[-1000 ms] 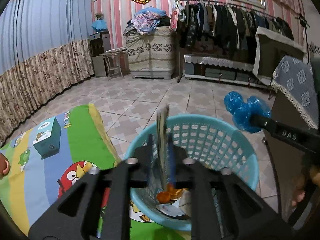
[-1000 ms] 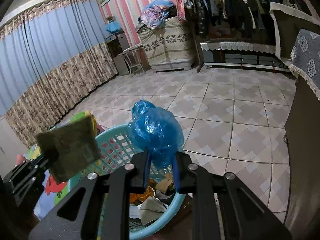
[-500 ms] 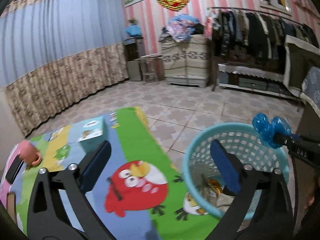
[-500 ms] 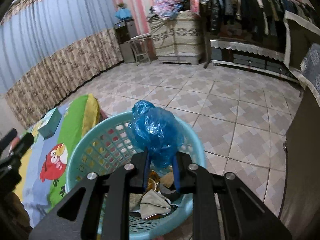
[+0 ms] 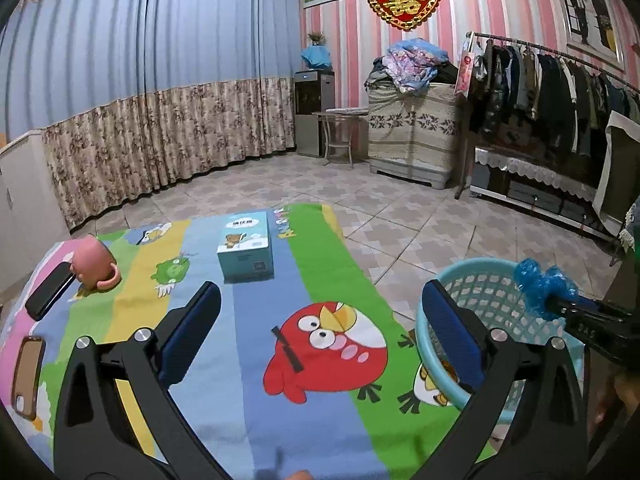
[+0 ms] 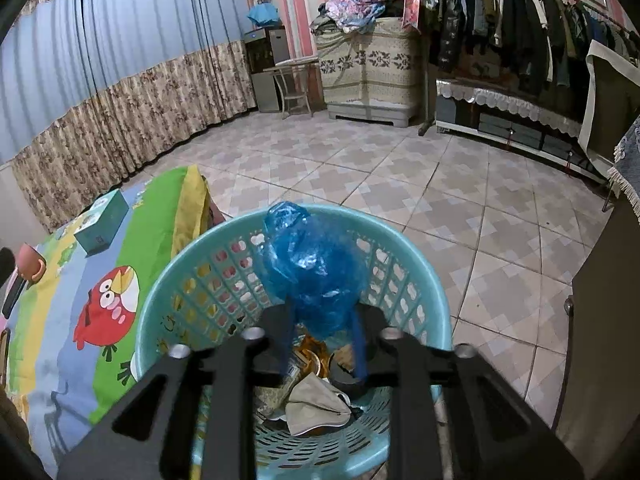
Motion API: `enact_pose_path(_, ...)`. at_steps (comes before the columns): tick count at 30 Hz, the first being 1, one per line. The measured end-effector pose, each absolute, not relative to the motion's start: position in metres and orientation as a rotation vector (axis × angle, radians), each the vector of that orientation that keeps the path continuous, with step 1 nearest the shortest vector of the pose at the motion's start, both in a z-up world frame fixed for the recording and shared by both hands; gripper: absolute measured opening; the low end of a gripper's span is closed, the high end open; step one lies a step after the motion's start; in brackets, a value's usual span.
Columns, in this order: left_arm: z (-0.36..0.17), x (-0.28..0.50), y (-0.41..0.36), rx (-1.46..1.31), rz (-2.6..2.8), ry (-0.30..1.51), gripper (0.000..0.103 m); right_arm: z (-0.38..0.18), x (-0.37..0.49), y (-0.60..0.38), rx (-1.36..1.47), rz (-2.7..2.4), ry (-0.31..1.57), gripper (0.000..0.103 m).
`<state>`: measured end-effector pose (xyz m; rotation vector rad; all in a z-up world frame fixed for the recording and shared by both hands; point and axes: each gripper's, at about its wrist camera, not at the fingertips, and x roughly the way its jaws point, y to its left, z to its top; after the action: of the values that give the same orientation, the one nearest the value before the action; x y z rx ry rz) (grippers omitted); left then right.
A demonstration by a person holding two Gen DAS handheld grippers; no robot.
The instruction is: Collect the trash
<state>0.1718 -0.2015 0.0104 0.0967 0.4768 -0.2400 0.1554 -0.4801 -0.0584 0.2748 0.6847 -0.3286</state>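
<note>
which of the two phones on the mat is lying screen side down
The brown-cased phone at the mat's near left edge: its back and camera cutout face up. The black phone, farther away beside the pink cup, shows only a plain dark face.

Black gripper (image 5: pixel 320 320) frames — blue pads (image 5: pixel 188 336), silver screws

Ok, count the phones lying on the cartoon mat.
2. A black phone lies beside the pink cup at the mat's left edge; a brown-cased phone lies nearer the camera. More may be hidden.
</note>
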Motion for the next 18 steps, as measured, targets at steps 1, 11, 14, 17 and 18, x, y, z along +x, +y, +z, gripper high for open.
enact_pose_path(1, 0.010, 0.170, -0.200, 0.099, -0.237, 0.476, 0.097, -0.060, 0.155, -0.480, 0.280, -0.336, 0.686, 0.061)
enact_pose_path(11, 0.018, 0.158, -0.171, 0.100, -0.186, 0.456, 0.098, -0.054, 0.147, -0.482, 0.283, -0.400, 0.638, 0.098)
enact_pose_path(14, 0.017, 0.156, -0.159, 0.091, -0.173, 0.464, 0.098, -0.051, 0.145, -0.480, 0.264, -0.420, 0.623, 0.098)
enact_pose_path(17, 0.017, 0.153, -0.147, 0.093, -0.147, 0.464, 0.098, -0.047, 0.144, -0.476, 0.241, -0.427, 0.612, 0.098)
enact_pose_path(18, 0.017, 0.152, -0.142, 0.091, -0.137, 0.464, 0.098, -0.045, 0.144, -0.474, 0.234, -0.423, 0.607, 0.098)
